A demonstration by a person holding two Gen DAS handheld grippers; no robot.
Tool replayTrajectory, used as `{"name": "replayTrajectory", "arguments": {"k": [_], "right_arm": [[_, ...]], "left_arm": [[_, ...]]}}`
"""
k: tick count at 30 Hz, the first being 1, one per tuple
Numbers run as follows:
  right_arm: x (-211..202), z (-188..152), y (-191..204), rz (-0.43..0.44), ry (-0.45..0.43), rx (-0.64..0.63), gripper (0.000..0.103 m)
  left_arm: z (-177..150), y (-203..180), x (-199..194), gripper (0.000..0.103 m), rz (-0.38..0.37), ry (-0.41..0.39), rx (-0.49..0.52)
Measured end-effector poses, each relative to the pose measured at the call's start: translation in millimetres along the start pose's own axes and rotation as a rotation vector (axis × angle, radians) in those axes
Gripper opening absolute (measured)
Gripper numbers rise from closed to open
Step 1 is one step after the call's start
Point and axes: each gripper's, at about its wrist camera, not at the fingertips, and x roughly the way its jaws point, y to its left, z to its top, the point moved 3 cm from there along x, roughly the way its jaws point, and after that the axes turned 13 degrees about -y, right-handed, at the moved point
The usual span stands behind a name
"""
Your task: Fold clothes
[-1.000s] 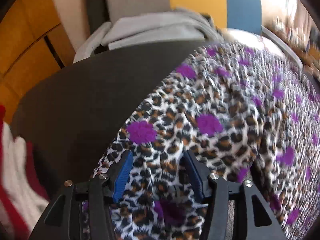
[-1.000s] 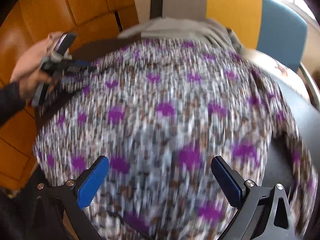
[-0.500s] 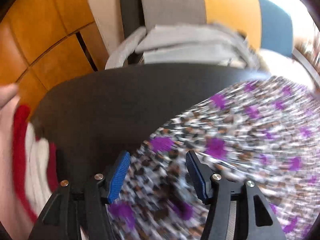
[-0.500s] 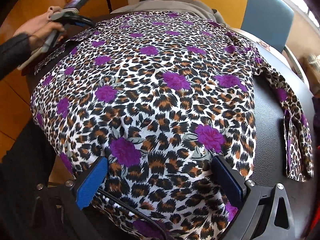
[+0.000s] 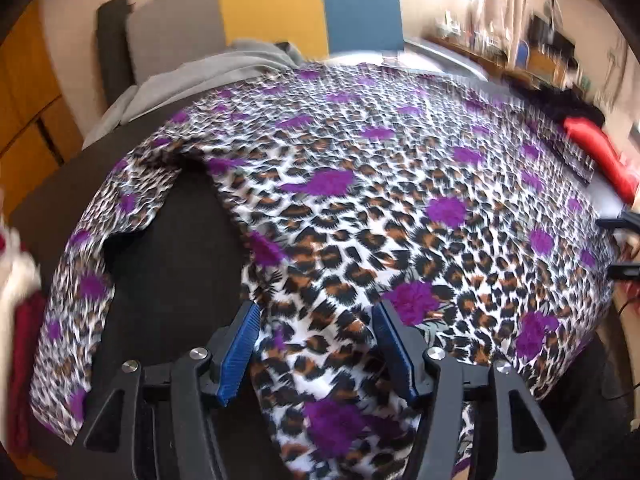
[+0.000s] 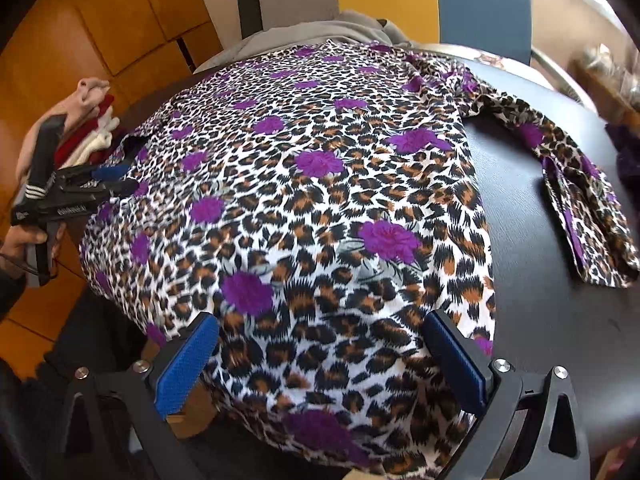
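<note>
A leopard-print garment with purple flowers [image 5: 380, 208] lies spread flat on a dark round table [image 5: 180, 260]. It also fills the right wrist view [image 6: 312, 200]. One sleeve [image 5: 92, 248] lies out at the left, the other sleeve [image 6: 576, 184] at the right. My left gripper [image 5: 316, 340] is open above the garment's near left edge, holding nothing. My right gripper [image 6: 320, 352] is open wide over the near hem, holding nothing. The left gripper also shows at the garment's left edge in the right wrist view [image 6: 104, 178].
A grey garment [image 6: 320, 28] lies on a chair behind the table, with yellow and blue chair backs beside it. Red and white folded clothes [image 6: 92, 132] sit at the table's left edge. A red object [image 5: 600, 152] lies at the far right. Wooden cabinets [image 6: 100, 20] stand at the left.
The garment has been laid out flat on the table. My left gripper has swung to the right and now looks across the whole garment. My right gripper stayed open over the hem.
</note>
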Motion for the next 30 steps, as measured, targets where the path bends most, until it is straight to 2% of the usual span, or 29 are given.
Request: {"name": "replayTrajectory", "arguments": {"k": [5,8,10,12,15,18,22,26,28,30], "right_arm": [[-9.4,-4.7,-12.6,0.043,-0.079,0.073,0.103],[-6.5,-5.0,-13.9,0.066,-0.108,0.080,0.103],[-4.6,-5.1,-13.9,0.085,-0.126,0.088,0.103],[-7.3,-2.4,-16.3,0.119,-0.116,0.119,0.103],[-14.7,11.4,-31.4,0.161,-0.080,0.211,0.103],[-27.1,41.1,-51.0,0.160,-0.131,0.244,0.103],[-11.0,107.8,-67.7,0.171,-0.190,0.253,0.103],[42.1,175.7,-67.4,0.185,-0.186,0.229,0.103],[83.0,206.0,-69.9,0.193,-0.145,0.257,0.103],[120.8,221.1,-77.1,0.174,-0.094,0.284,0.103]], "left_arm": [[1.9,45.3,-0.8,0.064,0.076,0.054,-0.100],[8.0,41.8,-9.3,0.060,0.143,0.032,-0.115],[15.9,29.3,-16.2,0.060,0.136,-0.017,-0.102],[27.5,13.6,-22.1,0.061,0.098,-0.063,-0.099],[44.5,-10.8,-8.3,0.061,0.033,-0.074,-0.053],[53.2,-32.5,15.7,0.061,-0.014,-0.059,-0.023],[55.8,-36.9,41.1,0.061,-0.030,-0.046,-0.053],[47.6,-22.4,57.5,0.064,-0.007,-0.036,-0.076],[43.7,-17.1,54.4,0.064,-0.004,-0.039,-0.054],[39.9,-11.6,51.3,0.067,-0.002,-0.041,-0.034]]}}
